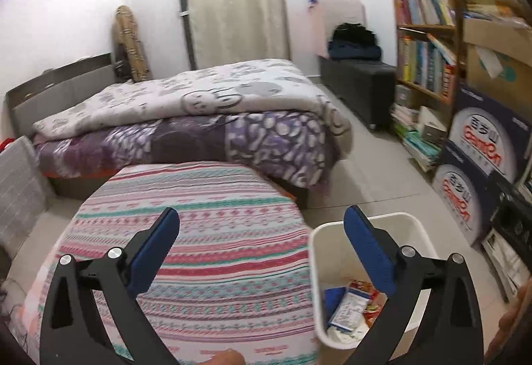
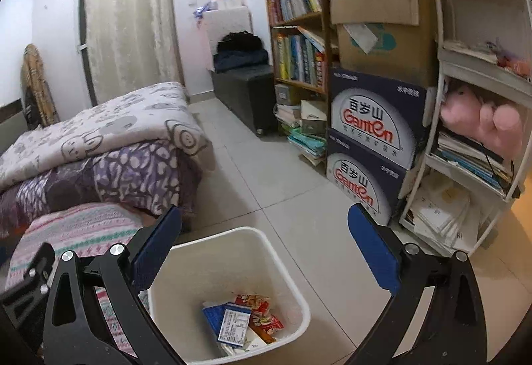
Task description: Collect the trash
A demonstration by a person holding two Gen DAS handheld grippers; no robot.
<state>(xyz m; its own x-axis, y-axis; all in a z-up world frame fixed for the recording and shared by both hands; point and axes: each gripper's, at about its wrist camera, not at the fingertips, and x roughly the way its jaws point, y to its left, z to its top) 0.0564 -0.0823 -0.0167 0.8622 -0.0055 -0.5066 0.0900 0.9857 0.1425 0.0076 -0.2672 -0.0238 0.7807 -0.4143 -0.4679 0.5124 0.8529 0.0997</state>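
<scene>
A white plastic bin [image 2: 276, 252] stands on the tiled floor, with several snack wrappers and packets [image 2: 242, 321] at its bottom. It also shows in the left wrist view [image 1: 412, 225], with the wrappers [image 1: 352, 305] inside. My right gripper [image 2: 264, 215] is open and empty, held above the bin. My left gripper [image 1: 261, 215] is open and empty, above the edge of a striped round cushion [image 1: 199, 232], with its right finger [image 1: 365, 248] over the bin.
A bed with a purple and white quilt [image 1: 199, 105] lies behind the cushion. A bookshelf [image 2: 296, 32], stacked water cartons [image 2: 372, 145] and a white rack [image 2: 472, 132] line the right wall. A dark bench [image 2: 246, 89] stands by the curtain.
</scene>
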